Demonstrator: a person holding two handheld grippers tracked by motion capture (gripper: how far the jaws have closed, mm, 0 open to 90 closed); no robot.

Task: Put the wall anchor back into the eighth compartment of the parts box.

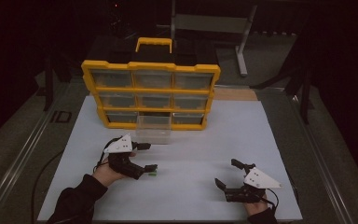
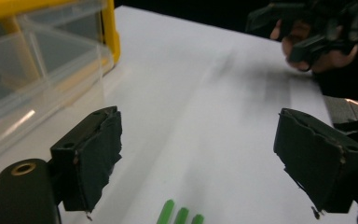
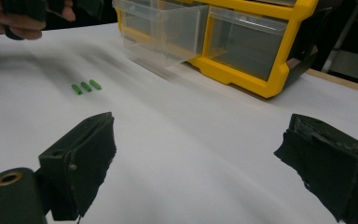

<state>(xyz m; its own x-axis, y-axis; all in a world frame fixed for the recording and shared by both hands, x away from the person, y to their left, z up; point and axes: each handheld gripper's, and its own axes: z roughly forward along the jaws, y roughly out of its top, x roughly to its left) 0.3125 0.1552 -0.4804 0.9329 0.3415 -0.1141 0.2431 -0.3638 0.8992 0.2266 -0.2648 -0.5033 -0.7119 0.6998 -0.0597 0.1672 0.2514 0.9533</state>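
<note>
Left hand-held gripper (image 1: 145, 157), jaws wide apart and empty, hovers over three small green plastic pegs (image 3: 86, 86) lying before the yellow organiser's pulled-out clear drawer (image 1: 154, 130). Right hand-held gripper (image 1: 227, 173) waits likewise gaping and empty, farther from that drawer; judging so, the pegs remain unstowed.

Dim room, black at edges. White tabletop (image 1: 242, 140) on grey floor (image 1: 23, 121). Metal rail (image 1: 21, 154) along 9 o'clock side. Grey metal stand (image 1: 223, 28) at 12–1 o'clock, bkgd. Tiny red light (image 1: 116, 5) at 11.
</note>
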